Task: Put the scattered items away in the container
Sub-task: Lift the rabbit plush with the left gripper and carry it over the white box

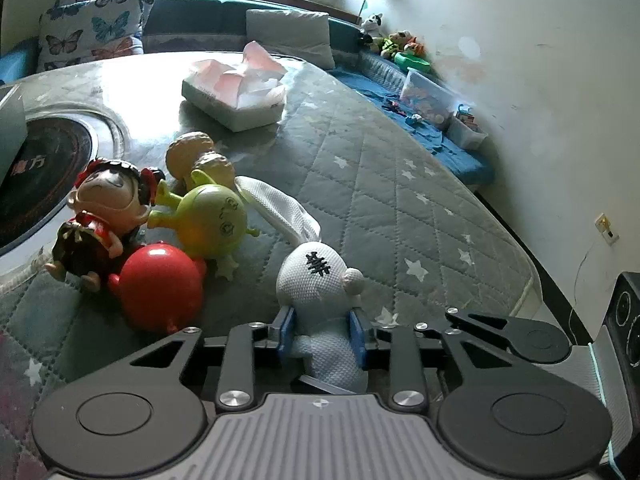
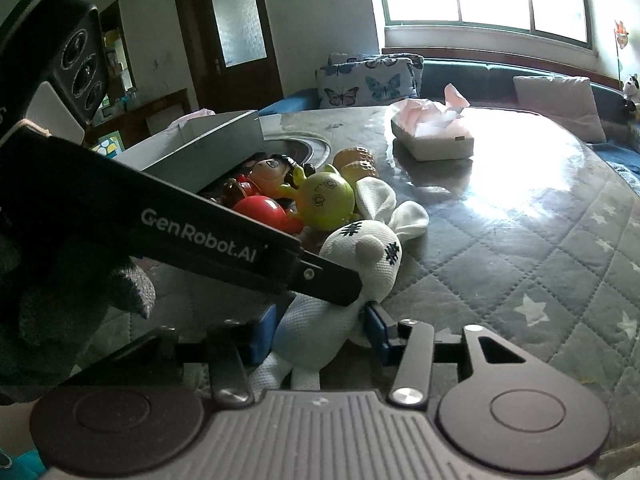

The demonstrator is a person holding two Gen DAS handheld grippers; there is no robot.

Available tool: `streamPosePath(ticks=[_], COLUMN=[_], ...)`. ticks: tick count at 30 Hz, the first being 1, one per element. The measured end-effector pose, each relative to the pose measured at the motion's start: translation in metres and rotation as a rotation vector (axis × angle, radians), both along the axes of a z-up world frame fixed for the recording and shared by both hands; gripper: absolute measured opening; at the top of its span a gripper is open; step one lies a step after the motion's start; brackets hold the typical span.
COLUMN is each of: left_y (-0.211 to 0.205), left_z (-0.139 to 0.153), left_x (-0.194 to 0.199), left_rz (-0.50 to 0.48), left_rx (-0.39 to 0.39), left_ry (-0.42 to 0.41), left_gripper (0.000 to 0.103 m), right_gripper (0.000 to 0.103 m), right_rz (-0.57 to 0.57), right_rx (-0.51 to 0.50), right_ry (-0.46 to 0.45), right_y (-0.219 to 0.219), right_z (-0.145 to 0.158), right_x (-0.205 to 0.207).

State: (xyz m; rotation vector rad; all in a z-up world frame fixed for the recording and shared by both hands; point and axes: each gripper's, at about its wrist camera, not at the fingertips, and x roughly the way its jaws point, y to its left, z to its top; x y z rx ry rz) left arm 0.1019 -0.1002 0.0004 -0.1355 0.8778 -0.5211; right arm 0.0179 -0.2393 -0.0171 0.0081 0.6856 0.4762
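Left wrist view: the left gripper had its blue pads pressed against both sides of the white rabbit, which lay on the quilted counter. Four more toys lay loose just beyond it: a red ball, a green figure, a doll and a tan toy.

Right wrist view: the right gripper was likewise closed on the rabbit's lower body, with the left gripper's finger crossing in front. The grey box stood behind the toys; its contents were not visible. Judged progress: early; every visible toy was outside the box.
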Motion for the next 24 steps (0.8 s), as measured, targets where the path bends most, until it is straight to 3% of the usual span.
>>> streamPosePath(ticks=[11, 24], left_y=[0.024, 0.145], left_z=[0.032, 0.094], left_x=[-0.022, -0.024], left_rz=[0.029, 0.287], left_rx=[-0.022, 0.034], left_ry=[-0.105, -0.261], left_gripper=[0.027, 0.027], right_gripper=[0.045, 0.045], right_rz=[0.041, 0.288], right_rx=[-0.021, 0.008], right_ry=[-0.061, -0.198], right_y=[0.016, 0.13], right_z=[0.027, 0.079], right_x=[-0.008, 0.031])
